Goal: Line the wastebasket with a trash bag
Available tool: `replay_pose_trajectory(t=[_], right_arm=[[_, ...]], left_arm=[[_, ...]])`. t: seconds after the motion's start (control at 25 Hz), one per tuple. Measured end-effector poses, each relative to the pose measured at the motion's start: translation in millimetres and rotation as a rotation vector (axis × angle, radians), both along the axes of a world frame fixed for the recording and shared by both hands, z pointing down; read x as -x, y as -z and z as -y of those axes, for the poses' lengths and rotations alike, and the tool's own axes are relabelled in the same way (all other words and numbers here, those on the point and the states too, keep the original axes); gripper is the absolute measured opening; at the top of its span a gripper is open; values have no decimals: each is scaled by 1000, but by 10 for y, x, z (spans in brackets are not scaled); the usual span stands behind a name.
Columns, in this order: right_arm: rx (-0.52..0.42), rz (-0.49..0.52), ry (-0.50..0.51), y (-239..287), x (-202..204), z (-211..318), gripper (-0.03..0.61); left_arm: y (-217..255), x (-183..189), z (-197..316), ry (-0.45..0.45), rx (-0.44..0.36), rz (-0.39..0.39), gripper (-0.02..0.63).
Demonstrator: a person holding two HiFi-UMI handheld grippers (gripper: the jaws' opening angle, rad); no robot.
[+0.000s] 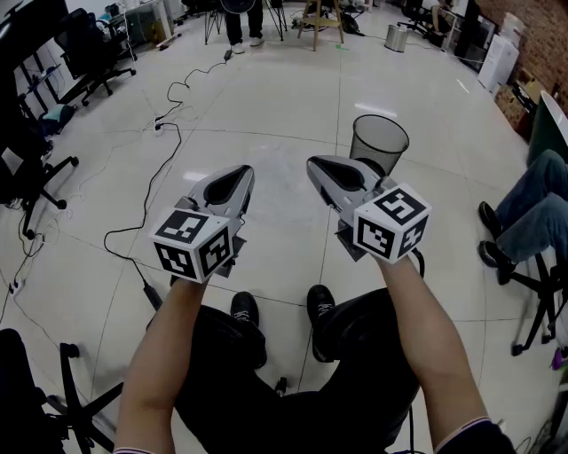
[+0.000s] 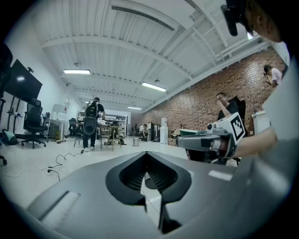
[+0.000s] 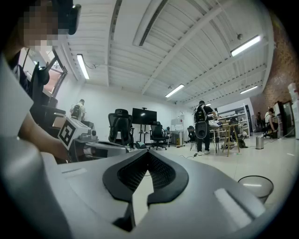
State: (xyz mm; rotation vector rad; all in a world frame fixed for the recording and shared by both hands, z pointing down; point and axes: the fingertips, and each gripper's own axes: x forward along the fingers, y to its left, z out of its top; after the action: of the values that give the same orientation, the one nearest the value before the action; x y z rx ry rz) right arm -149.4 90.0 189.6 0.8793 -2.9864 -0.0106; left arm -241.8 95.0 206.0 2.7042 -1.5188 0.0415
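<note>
An empty black mesh wastebasket stands upright on the pale tiled floor, just beyond and right of my right gripper. It also shows low at the right in the right gripper view as the wastebasket. My left gripper hangs beside the right one, both held level above my knees. Both are shut with nothing between the jaws, as the left gripper and right gripper show in their own views. Each camera also catches the other gripper alongside.
A black cable snakes over the floor ahead on the left. Office chairs stand at the far left. A seated person's legs are at the right. Far back are a wooden stool, a metal bin and a standing person.
</note>
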Motion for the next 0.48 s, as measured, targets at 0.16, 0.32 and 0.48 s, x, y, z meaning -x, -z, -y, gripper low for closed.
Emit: replay_pose_trajectory(t=[0.16, 0.32, 0.48], right_arm=[[-4, 5, -2, 19, -25, 10, 1], [-1, -10, -2, -18, -40, 3, 2], [-2, -35, -14, -28, -41, 81, 2]], left_arm=[[23, -13, 2, 0, -5, -1, 11], [-11, -40, -6, 1, 5, 14, 11], [16, -38, 61, 5, 11, 43, 11]])
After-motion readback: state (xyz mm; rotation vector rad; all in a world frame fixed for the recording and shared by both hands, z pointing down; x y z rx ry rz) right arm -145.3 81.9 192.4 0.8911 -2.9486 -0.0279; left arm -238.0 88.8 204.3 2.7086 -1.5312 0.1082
